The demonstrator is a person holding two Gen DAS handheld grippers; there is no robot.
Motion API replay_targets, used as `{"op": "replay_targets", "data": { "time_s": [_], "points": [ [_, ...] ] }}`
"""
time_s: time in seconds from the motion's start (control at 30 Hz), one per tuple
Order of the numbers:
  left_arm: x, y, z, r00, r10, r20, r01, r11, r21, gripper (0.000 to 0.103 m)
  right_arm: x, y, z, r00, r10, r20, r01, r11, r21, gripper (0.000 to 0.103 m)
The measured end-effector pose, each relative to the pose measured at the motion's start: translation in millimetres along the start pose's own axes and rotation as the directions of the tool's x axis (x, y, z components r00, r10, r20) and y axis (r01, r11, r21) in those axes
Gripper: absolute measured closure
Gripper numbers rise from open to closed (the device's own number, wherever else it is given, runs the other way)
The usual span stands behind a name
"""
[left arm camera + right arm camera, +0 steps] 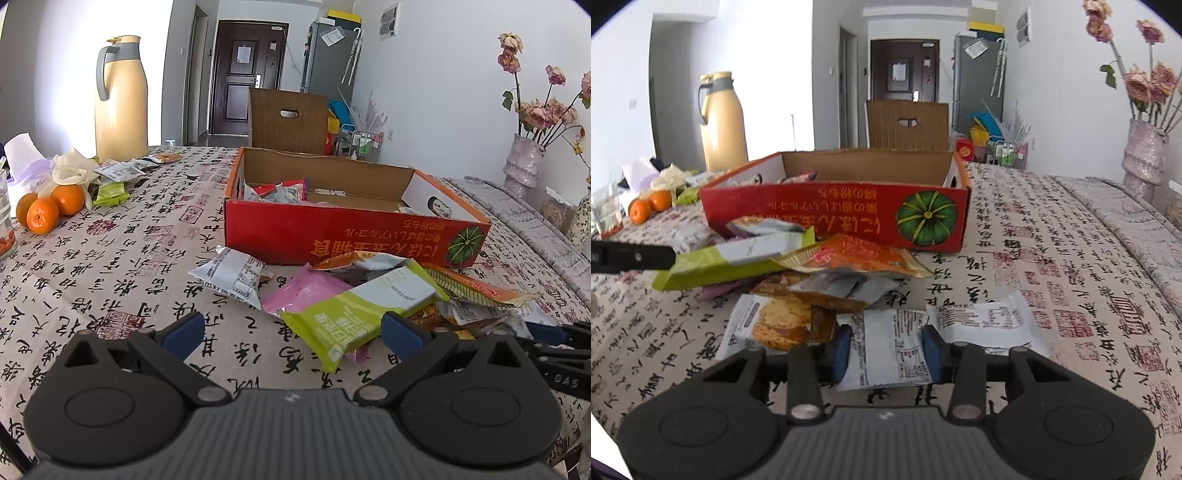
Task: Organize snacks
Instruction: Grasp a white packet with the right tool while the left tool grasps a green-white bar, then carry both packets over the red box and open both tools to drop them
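Packet: a white snack packet (886, 350) lay flat on the counter (1052, 258), nearest of the snack pile (820, 273) before the red box (834, 218).
Room: bare cloth stretched right of the pile.
Right claw (888, 354): narrowed, blue pads touching the packet's sides.
Left claw (291, 330): spread wide, empty, beside a green wrapper (354, 314).
Left view only: snacks (280, 190) inside the box.

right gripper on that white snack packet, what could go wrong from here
The right gripper straddles the white packet near its bottom edge, so the thin wrapper could slip out on lifting. A second white packet and the cookie packet lie against it and might be dragged along. The red box has a raised front wall a dangling packet could catch.
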State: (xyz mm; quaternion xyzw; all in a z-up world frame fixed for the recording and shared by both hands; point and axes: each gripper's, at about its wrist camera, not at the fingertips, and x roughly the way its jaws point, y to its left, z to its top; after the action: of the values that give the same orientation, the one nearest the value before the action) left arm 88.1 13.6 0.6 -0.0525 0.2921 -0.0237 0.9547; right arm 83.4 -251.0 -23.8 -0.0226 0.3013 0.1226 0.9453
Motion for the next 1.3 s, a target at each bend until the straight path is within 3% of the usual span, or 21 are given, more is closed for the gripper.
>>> {"op": "replay_targets", "data": {
  "time_s": [0.23,0.47,0.57,0.73,0.8,0.87,1.0,1.1,1.13,1.3],
  "points": [
    [5.3,-13.4,5.3,1.000,-0.017,0.001,0.017,0.999,0.052,0.000,-20.7,-16.3,0.9,0.997,-0.040,0.062,0.037,0.997,0.061,0.063],
    [23.8,-40.1,13.4,0.999,-0.043,-0.008,0.044,0.981,0.187,0.000,-23.0,-34.2,0.6,0.994,-0.081,0.077,0.072,0.992,0.108,0.063],
    [38.5,-53.5,16.6,0.997,-0.052,-0.055,0.065,0.964,0.256,0.000,-22.6,-38.8,0.9,0.993,-0.088,0.082,0.077,0.990,0.122,0.063],
    [60.6,-62.1,20.3,0.992,-0.070,-0.105,0.096,0.958,0.271,0.001,-19.8,-43.6,0.0,0.992,-0.099,0.084,0.087,0.986,0.140,0.063],
    [68.0,-62.2,22.2,0.988,-0.080,-0.130,0.111,0.961,0.254,0.007,-18.6,-45.8,-0.4,0.991,-0.105,0.081,0.092,0.985,0.144,0.063],
    [72.3,-62.1,22.7,0.983,-0.098,-0.153,0.133,0.960,0.245,0.022,-17.9,-47.8,-0.8,0.991,-0.109,0.080,0.096,0.984,0.148,0.063],
    [71.0,-62.8,21.3,0.980,-0.109,-0.165,0.148,0.957,0.250,0.035,-17.4,-50.1,-2.2,0.991,-0.110,0.077,0.098,0.983,0.153,0.063],
    [64.6,-63.5,20.0,0.976,-0.135,-0.169,0.176,0.950,0.258,0.052,-17.5,-49.7,-3.1,0.991,-0.108,0.076,0.095,0.983,0.155,0.063],
    [62.0,-64.2,19.0,0.976,-0.140,-0.169,0.181,0.948,0.262,0.064,-17.5,-49.4,-3.2,0.991,-0.107,0.076,0.094,0.983,0.155,0.063],
    [52.2,-68.8,11.4,0.984,-0.106,-0.143,0.143,0.949,0.281,0.065,-19.5,-47.5,-3.9,0.991,-0.104,0.082,0.091,0.984,0.155,0.063]
  ]
}}
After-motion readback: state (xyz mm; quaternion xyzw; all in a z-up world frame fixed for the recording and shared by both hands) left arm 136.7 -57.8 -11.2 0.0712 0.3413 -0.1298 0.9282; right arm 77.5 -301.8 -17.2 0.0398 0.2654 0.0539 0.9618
